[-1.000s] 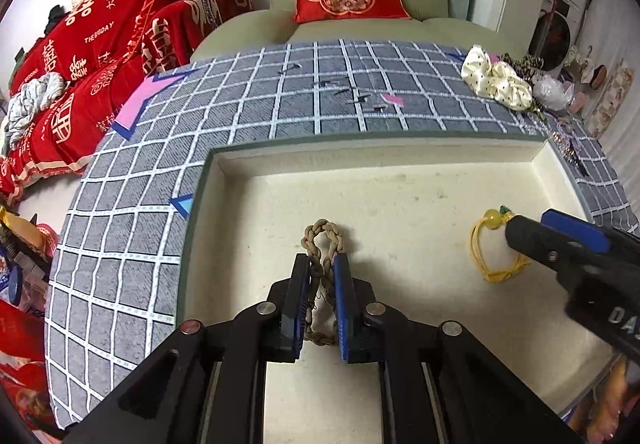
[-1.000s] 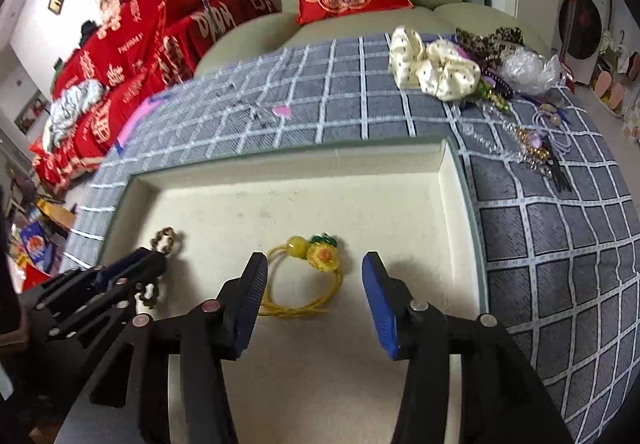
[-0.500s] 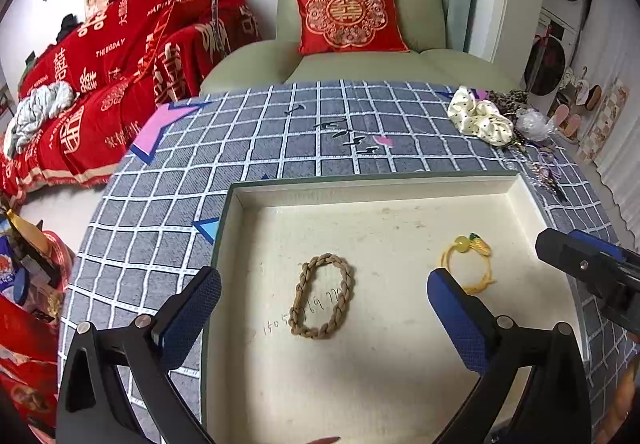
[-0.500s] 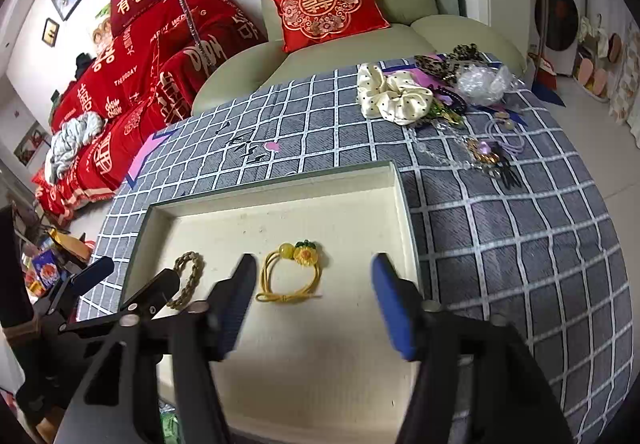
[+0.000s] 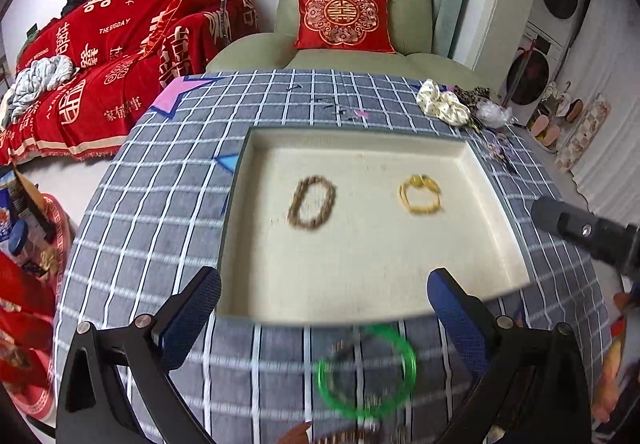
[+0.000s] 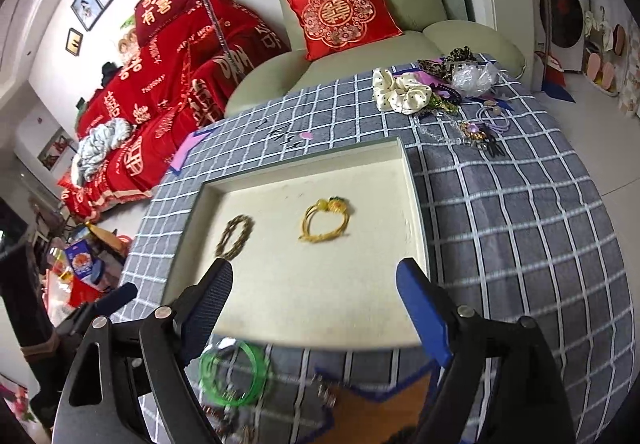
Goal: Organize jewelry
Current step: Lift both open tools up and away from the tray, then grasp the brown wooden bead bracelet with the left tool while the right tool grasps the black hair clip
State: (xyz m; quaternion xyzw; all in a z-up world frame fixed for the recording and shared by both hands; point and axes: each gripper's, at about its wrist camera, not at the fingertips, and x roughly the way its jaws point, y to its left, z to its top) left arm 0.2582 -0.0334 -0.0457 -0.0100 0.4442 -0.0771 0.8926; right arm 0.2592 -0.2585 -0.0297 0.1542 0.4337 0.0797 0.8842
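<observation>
At the near edge of the table, six o'clock in both wrist views, lies a green bangle (image 5: 367, 372) on the checked cloth, outside the tray (image 5: 496, 204), with small blurred pieces beside it that I cannot identify. My left gripper (image 5: 324, 308) hangs over it, spread fully, nothing between the pads. My right gripper (image 6: 314, 304) has just been opening and is also released and empty; the bangle sits at its seven o'clock.

Step in hand, as I judge it: two pieces are placed, and both claws are free for the next pick. The braided brown bracelet (image 5: 312, 203) lies flat at the tray's nine o'clock side, the yellow band (image 5: 420, 196) with its bead charm at the three o'clock side, well apart from each other.

Next move calls for: drop onto the green bangle, pinch one side of the thin hoop, and lift it over the tray's near wall. The hoop is slim and smooth; it may slip or skate on the cloth.

Farther out, at one o'clock beyond the tray: a cream scrunchie (image 6: 400, 92) and a tangle of unsorted pieces (image 6: 476, 132), possibly snagged together. Beyond the table, an armchair with a red cushion (image 5: 344, 18).
</observation>
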